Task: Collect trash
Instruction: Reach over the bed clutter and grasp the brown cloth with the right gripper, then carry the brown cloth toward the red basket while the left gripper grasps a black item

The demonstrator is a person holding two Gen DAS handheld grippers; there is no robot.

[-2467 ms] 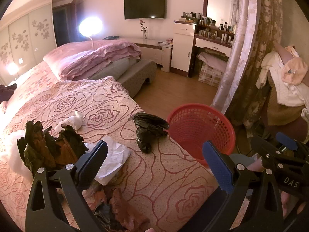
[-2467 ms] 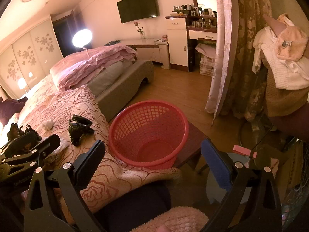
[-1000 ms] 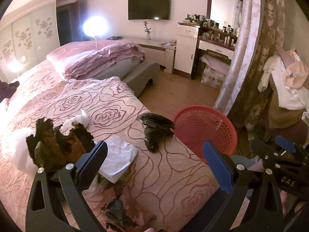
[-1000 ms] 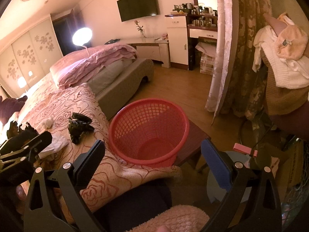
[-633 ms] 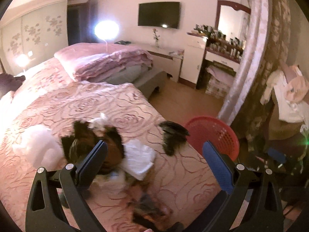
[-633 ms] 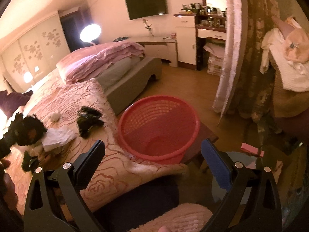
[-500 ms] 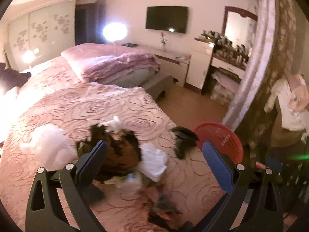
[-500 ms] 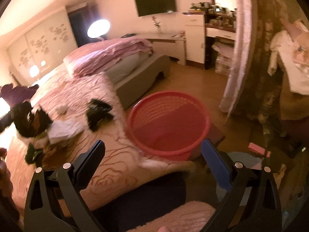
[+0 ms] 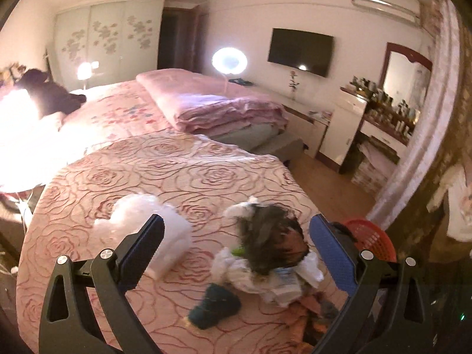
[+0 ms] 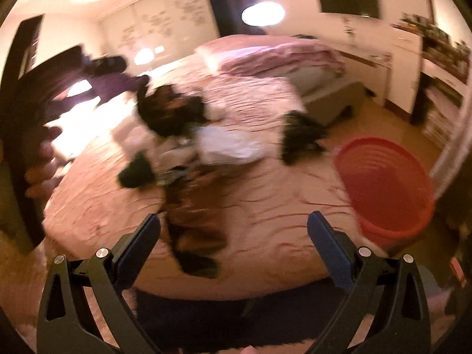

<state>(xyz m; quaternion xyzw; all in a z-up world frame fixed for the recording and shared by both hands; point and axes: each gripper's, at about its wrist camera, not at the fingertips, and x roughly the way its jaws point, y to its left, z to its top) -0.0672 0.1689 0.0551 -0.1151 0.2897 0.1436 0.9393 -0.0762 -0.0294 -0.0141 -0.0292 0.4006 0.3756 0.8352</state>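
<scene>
A pile of trash lies on the rose-patterned bed (image 9: 177, 174). It holds a dark crumpled wrapper (image 9: 271, 236), white paper (image 9: 236, 271) and a dark green piece (image 9: 215, 303). A white plastic bag (image 9: 141, 215) sits to its left. My left gripper (image 9: 239, 253) is open above the pile and holds nothing. The red basket (image 9: 371, 239) peeks out behind its right finger. The right wrist view is blurred. There my right gripper (image 10: 233, 242) is open over the bed's near edge, close to a brown wrapper (image 10: 194, 221). The black bag (image 10: 301, 138) and the red basket (image 10: 383, 183) lie to the right.
Folded pink bedding (image 9: 218, 109) lies at the far side of the bed. A dresser with bottles (image 9: 380, 118) and a curtain (image 9: 427, 135) stand on the right. A hand (image 10: 38, 162) grips the left tool's dark body at the left edge of the right wrist view.
Both views have swung left and now look down on the bed from higher up. The basket has slid to the right edge in each. The right view is smeared by motion. Both grippers stay open.
</scene>
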